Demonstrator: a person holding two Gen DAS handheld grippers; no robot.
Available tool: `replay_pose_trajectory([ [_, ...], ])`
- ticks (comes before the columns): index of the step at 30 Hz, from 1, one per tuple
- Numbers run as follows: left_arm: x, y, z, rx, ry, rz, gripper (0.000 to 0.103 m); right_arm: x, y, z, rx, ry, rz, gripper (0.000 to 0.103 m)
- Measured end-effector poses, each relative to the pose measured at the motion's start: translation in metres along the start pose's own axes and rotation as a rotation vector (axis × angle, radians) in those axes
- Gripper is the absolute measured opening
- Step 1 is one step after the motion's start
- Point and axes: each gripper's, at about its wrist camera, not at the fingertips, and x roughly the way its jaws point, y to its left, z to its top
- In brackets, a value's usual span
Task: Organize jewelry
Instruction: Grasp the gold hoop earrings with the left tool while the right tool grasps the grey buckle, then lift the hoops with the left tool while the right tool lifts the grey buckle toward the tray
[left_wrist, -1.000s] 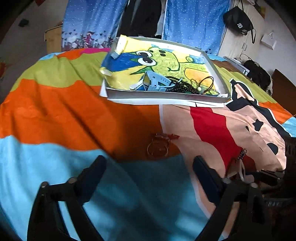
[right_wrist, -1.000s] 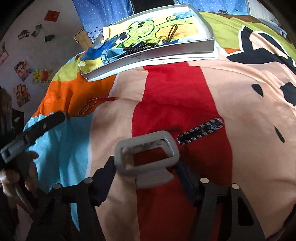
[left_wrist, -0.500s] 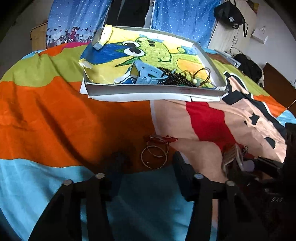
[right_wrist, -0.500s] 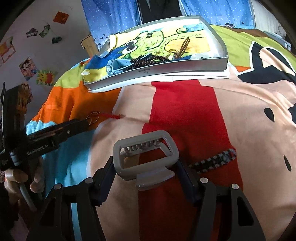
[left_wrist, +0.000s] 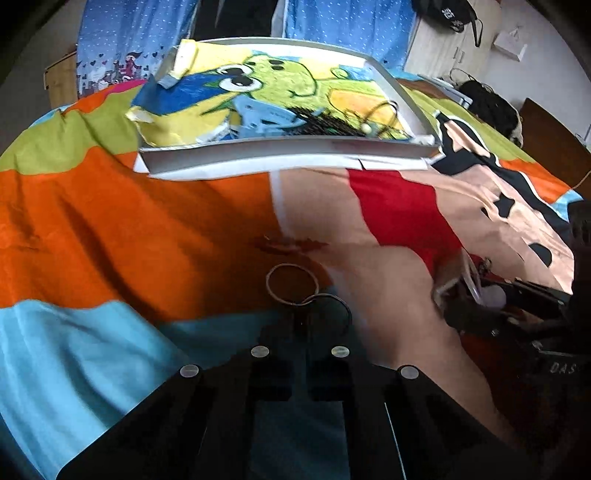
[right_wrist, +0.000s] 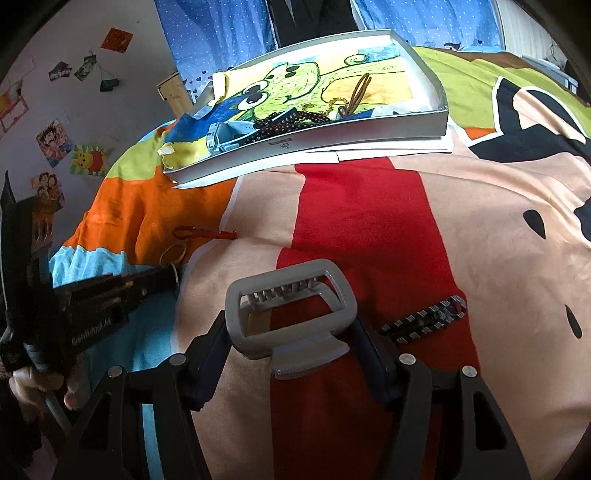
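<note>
On a colourful bed (left_wrist: 110, 229), the left tongs (left_wrist: 301, 317) pinch a hoop earring (left_wrist: 328, 306); the right tongs (right_wrist: 291, 332) clasp a grey hair claw (right_wrist: 291, 317).

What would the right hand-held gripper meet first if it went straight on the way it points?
Probably only the bedspread; farther along stands the white tray. The right hand-held gripper holds the grey hair claw. Depth is unclear.
</note>
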Motion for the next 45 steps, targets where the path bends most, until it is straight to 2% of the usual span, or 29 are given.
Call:
replay_pose_trajectory([
  [7, -0.012, -0.009, -0.009, -0.057, 0.039, 0.008, 0.003, -0.004, -0.006, 0.000, 0.040, 0.004, 0.031, 0.062],
  [13, -0.036, -0.019, -0.016, -0.094, 0.025, 0.049, 0.003, -0.019, -0.001, 0.001, 0.033, -0.030, 0.064, 0.062],
  [21, -0.070, -0.039, -0.042, -0.176, 0.022, 0.018, 0.002, -0.046, 0.010, -0.005, -0.006, -0.061, 0.125, 0.062],
  [26, -0.078, -0.048, -0.046, -0.189, 0.017, -0.002, 0.003, -0.054, 0.009, -0.007, -0.004, -0.065, 0.132, 0.062],
  [28, -0.082, -0.049, -0.046, -0.203, -0.001, -0.044, 0.003, -0.056, 0.007, -0.007, 0.004, -0.067, 0.132, 0.062],
  [33, -0.080, -0.062, -0.048, -0.165, -0.005, -0.077, 0.003, -0.058, 0.001, -0.006, 0.037, -0.070, 0.136, 0.062],
  [39, -0.057, -0.079, -0.056, -0.094, 0.087, -0.120, 0.003, -0.060, -0.007, -0.004, 0.073, -0.078, 0.140, 0.062],
  [41, -0.045, -0.084, -0.061, -0.081, 0.146, -0.143, 0.003, -0.060, -0.009, -0.003, 0.082, -0.078, 0.140, 0.062],
  [45, -0.036, -0.088, -0.064, -0.071, 0.180, -0.135, 0.003, -0.059, -0.010, -0.003, 0.087, -0.074, 0.140, 0.062],
])
